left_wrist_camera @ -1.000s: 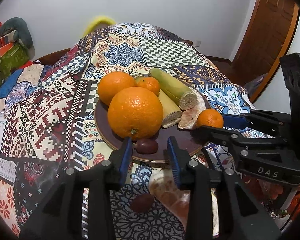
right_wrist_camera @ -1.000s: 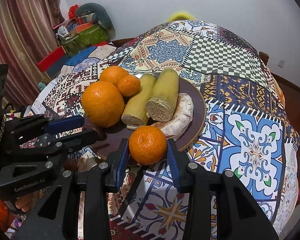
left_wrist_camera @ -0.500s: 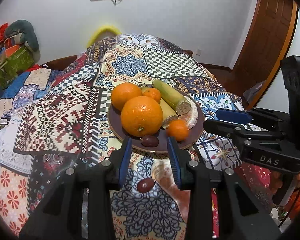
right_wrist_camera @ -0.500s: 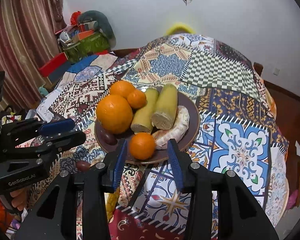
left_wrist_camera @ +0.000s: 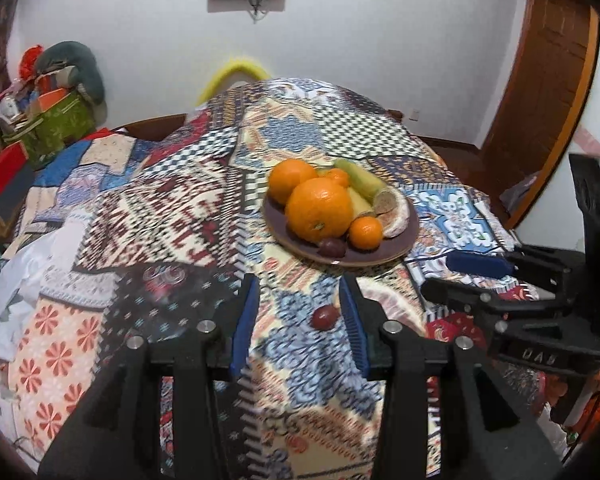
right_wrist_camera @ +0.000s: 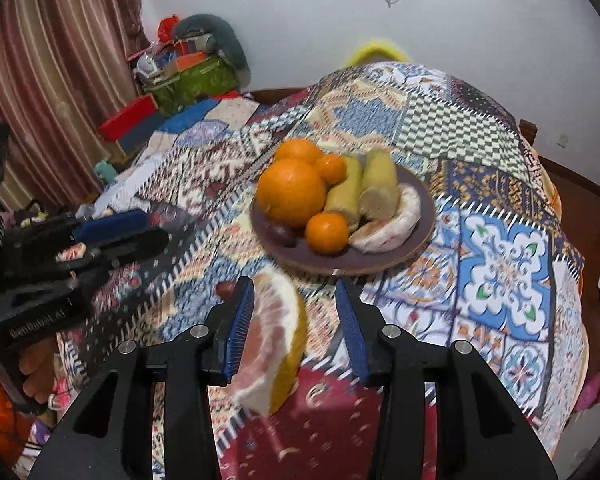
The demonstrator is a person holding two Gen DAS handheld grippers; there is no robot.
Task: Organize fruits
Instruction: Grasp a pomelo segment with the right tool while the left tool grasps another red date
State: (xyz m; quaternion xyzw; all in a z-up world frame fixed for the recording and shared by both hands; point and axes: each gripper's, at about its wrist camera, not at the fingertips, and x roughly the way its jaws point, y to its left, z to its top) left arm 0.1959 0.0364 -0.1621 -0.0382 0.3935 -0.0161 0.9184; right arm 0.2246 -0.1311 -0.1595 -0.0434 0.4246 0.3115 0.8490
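A: Left wrist view. What do I have in front of my left claw (left_wrist_camera: 298, 318)?

B: My left claw is spread and grips nothing. A dark plum (left_wrist_camera: 325, 317) lies on the patchwork cloth (left_wrist_camera: 172, 216) of the table, just beside the inner face of the right finger. Beyond it sits the brown plate (left_wrist_camera: 380, 254).

A: Contents of the plate?

B: A large orange (left_wrist_camera: 319, 209) at the front, a second orange (left_wrist_camera: 292, 180) behind it, a small mandarin (left_wrist_camera: 365, 233) at the near right, another mandarin (left_wrist_camera: 337, 177) further back, two yellow-green cut pieces (left_wrist_camera: 362, 184) side by side, a pale peeled piece (left_wrist_camera: 398, 216) along the right rim, and a second dark plum (left_wrist_camera: 332, 247) at the near rim, touching the large orange.

A: Right wrist view?

B: My right claw (right_wrist_camera: 296, 320) is also spread, empty between the pads. A pomelo wedge (right_wrist_camera: 274, 340), pink flesh and yellow rind, lies on the cloth against the left finger, near the plate (right_wrist_camera: 380, 262) but off it. The loose plum (right_wrist_camera: 225, 289) lies just left of that finger. My left claw (right_wrist_camera: 112, 236) shows at the left edge, well apart from the plate.
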